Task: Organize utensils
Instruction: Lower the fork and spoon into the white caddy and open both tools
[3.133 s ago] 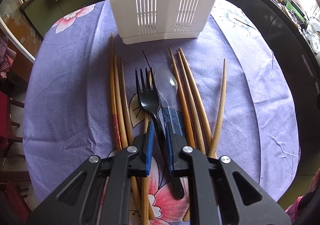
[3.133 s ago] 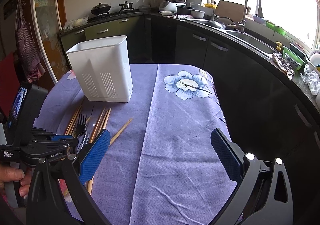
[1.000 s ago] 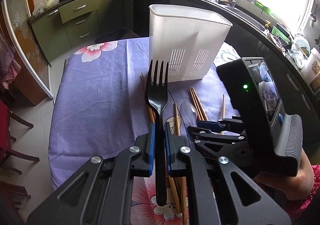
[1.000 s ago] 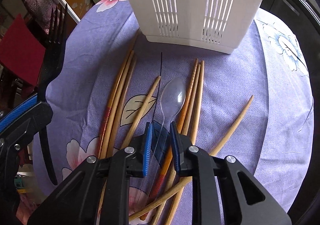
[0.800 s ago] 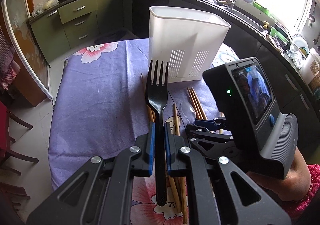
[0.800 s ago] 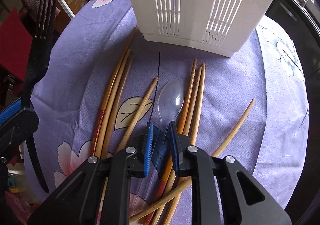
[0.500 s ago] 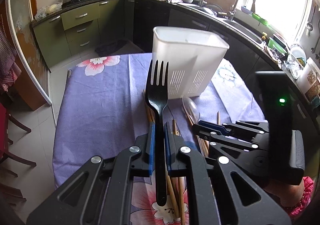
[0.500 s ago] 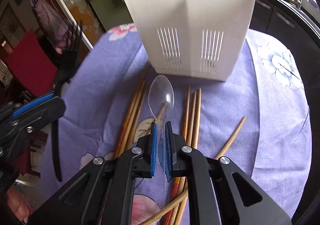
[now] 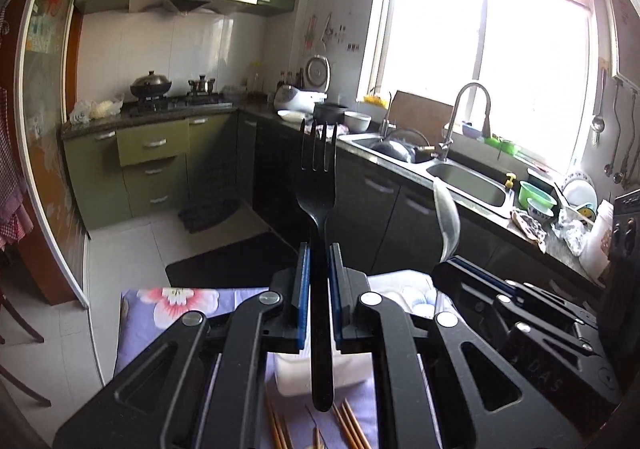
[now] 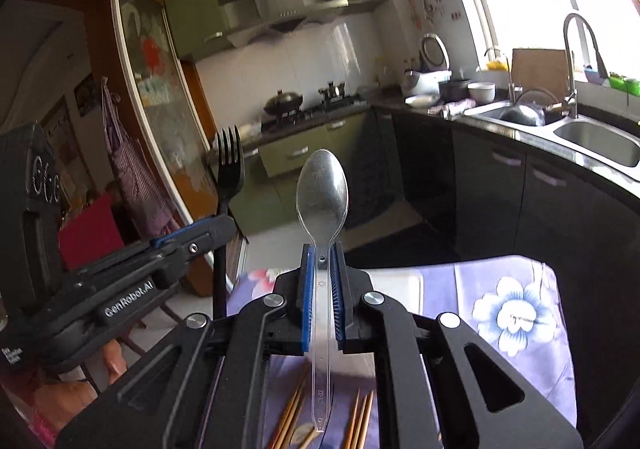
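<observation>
We see the left gripper (image 9: 319,273) clamped tight on the handle of a black fork (image 9: 318,185), tines up, raised clear of the tabletop (image 9: 136,325). The right gripper (image 10: 321,281), whose fingers have just been closing, pinches a clear spoon (image 10: 322,189) by its handle (bowl upward). Both utensils are held high above the white holder (image 9: 294,373). Chopsticks (image 10: 360,421) lie on the purple cloth (image 10: 516,313) below us.
</observation>
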Demonstrator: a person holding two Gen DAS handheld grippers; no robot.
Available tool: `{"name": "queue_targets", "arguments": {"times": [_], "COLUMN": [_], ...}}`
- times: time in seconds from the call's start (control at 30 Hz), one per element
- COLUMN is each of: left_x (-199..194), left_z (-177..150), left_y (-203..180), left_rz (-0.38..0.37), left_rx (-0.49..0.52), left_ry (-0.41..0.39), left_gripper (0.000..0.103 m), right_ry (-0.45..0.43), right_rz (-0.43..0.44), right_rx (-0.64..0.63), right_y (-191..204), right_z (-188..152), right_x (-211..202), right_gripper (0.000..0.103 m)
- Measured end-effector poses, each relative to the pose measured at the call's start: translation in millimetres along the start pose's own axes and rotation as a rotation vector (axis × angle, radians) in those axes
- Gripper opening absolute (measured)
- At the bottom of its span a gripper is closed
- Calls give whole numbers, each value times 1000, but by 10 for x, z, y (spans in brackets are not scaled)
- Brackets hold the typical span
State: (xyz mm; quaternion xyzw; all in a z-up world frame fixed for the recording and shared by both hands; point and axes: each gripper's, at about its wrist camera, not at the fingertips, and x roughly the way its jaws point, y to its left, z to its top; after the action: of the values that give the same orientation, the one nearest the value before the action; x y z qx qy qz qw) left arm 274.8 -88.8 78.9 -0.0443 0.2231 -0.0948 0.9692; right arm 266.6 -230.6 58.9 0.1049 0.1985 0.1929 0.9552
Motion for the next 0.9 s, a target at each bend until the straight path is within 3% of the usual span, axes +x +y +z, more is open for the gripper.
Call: {"name": "queue_targets", "arguments": {"times": [0.13,0.3,0.47,0.8,0.9], "left_x": [256,626,754,672,667], "left_z": [51,-114,-334,-573,-615], "left_y": [6,46,48,68,69], "left_rz": [11,34,36,54,61], "left_rx": [-2,-5,8,54,69], "left_ry": [-79,-60,-10,51,71], "left_gripper": [9,9,9,9,12], "right_ry": [-129,-124,-88,-36,-15], "right_rz": [-61,-113,-101,-120,-124], "right_rx": [-53,-74,-74,-124,-127], "right_y": [-99,-259,-424,-358,-364], "right_z": [271,418,254,-304,-395], "right_x": [38,363,518,268,214], "right_gripper": [9,9,9,10,21]}}
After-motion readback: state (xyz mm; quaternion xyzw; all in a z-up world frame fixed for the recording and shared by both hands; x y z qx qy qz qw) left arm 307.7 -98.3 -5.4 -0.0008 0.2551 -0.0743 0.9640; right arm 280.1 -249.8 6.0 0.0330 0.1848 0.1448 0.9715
